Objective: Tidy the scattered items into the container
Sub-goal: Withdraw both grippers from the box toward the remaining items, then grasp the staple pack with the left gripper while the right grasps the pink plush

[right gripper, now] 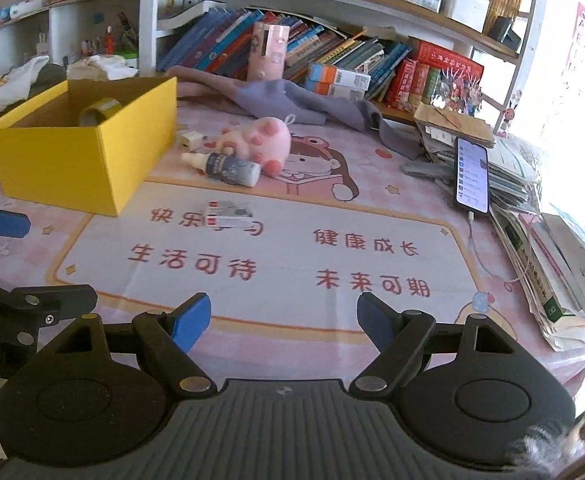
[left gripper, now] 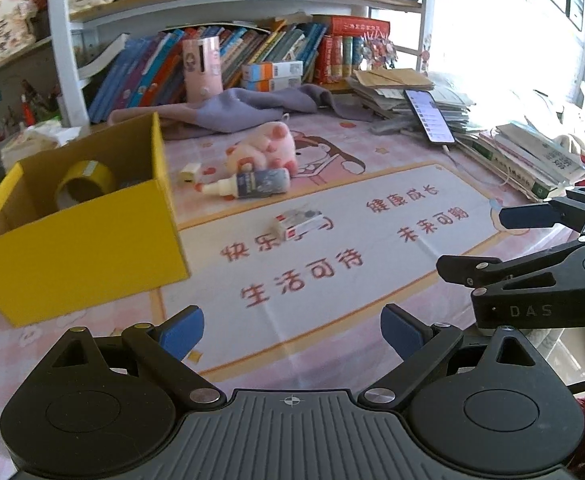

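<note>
A yellow cardboard box [left gripper: 92,236] [right gripper: 92,160] stands at the left of the desk with a roll of yellow tape [left gripper: 86,184] [right gripper: 100,110] inside. Right of it lie a small white block [left gripper: 190,172] [right gripper: 190,138], a dark-labelled bottle [left gripper: 252,185] [right gripper: 228,168] and a pink plush toy [left gripper: 270,146] [right gripper: 262,142]. A small red-and-white packet [left gripper: 298,222] [right gripper: 230,216] lies nearer on the mat. My left gripper [left gripper: 292,332] is open and empty, near the desk's front. My right gripper [right gripper: 284,320] is open and empty, to its right.
A pink printed mat [left gripper: 372,240] covers the desk. A purple cloth [left gripper: 252,108], a pink cylinder [left gripper: 202,68] and rows of books line the back. A phone [right gripper: 472,176] on a cable leans on stacked papers and books at the right.
</note>
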The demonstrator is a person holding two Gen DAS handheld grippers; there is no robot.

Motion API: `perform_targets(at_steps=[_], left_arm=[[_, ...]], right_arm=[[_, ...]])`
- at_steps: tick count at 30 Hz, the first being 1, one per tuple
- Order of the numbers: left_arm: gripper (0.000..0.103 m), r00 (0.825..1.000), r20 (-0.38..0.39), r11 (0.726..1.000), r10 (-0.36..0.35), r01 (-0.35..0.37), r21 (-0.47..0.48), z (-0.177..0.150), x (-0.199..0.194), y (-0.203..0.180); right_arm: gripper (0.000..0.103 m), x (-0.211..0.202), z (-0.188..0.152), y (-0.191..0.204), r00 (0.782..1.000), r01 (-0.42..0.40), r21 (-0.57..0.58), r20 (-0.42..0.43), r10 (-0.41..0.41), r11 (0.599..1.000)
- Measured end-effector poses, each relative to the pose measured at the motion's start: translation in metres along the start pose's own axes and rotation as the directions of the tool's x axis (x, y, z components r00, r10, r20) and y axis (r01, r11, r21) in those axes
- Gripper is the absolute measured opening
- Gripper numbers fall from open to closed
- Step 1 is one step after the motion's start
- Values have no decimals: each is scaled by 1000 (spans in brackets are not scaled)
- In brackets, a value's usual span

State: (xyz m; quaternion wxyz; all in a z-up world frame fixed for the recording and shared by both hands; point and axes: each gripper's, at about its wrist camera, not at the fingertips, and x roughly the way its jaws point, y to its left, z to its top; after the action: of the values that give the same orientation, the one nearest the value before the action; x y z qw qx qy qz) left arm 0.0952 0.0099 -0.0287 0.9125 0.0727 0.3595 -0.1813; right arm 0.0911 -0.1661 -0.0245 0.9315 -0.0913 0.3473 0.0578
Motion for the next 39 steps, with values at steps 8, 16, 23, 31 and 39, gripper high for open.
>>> perform_targets(at_steps=[8, 16, 23, 31, 39], left_arm=[[97, 999, -36, 1000, -2, 2, 10, 36, 50, -27], [97, 995, -92, 995, 45, -53, -85, 69, 98, -39], [97, 984, -123, 975, 132, -151, -161, 83, 126, -40], [96, 970, -160, 931, 183, -223, -289, 88, 159, -25], [95, 955, -203, 901, 215, -274, -336, 89, 190, -20]], right_arm=[[79, 36, 20, -52, 1000, -16, 13, -7, 16, 1000], [79, 81, 45, -104, 996, -84, 12, -19, 85, 996], [80, 123, 66, -130, 982, -187, 11, -32, 187, 982], [81, 165, 91, -130, 957, -286, 5, -42, 286, 958], [82, 199, 125, -116, 935, -356, -42, -18, 355, 934]])
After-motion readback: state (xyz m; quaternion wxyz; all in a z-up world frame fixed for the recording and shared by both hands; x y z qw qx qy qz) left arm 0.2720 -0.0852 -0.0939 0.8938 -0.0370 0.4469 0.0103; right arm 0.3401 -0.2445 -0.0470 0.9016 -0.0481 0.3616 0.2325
